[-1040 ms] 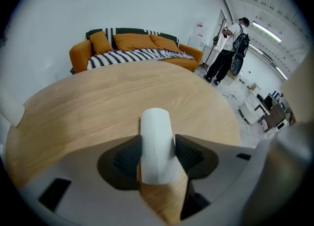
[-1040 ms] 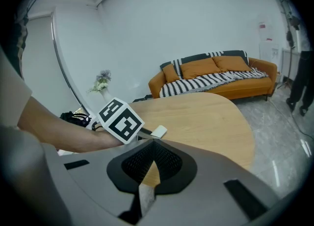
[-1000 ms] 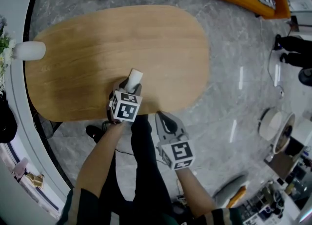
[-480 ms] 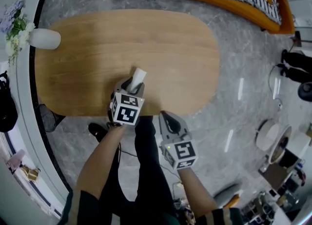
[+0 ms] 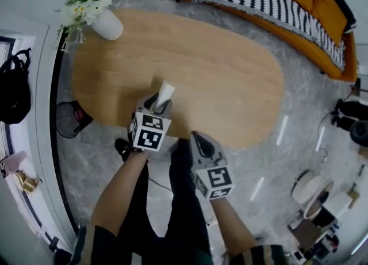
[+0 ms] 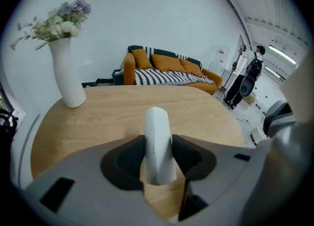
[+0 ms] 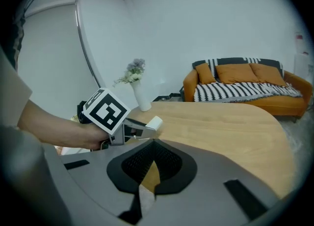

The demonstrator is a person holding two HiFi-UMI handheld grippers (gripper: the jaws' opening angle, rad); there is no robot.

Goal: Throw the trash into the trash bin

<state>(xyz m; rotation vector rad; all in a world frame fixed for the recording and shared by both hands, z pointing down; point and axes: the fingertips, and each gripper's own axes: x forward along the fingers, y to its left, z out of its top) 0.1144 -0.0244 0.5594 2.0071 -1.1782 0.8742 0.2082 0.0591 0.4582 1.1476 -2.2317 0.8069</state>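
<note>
A white rolled piece of trash (image 5: 165, 92) (image 6: 157, 139) sticks up between the pads of my left gripper (image 5: 157, 104) (image 6: 158, 155), which is shut on it above the near edge of the oval wooden table (image 5: 218, 68). The same piece and the left gripper's marker cube show at the left of the right gripper view, the trash (image 7: 154, 122) pointing right. My right gripper (image 5: 197, 139) (image 7: 153, 147) hangs just off the table's near edge, shut with nothing in it. A black mesh trash bin (image 5: 71, 119) stands on the floor at the table's left end.
A white vase of flowers (image 5: 107, 24) (image 6: 66, 78) (image 7: 142, 98) stands on the table's far left end. An orange sofa with a striped throw (image 5: 270, 2) lies beyond the table. A black bag (image 5: 15, 90) hangs at the left wall. The person's legs are below the grippers.
The view has swung left: the vase and the black bin have come further into the picture. Both grippers have moved along the table's near edge, the left still holding the white piece.
</note>
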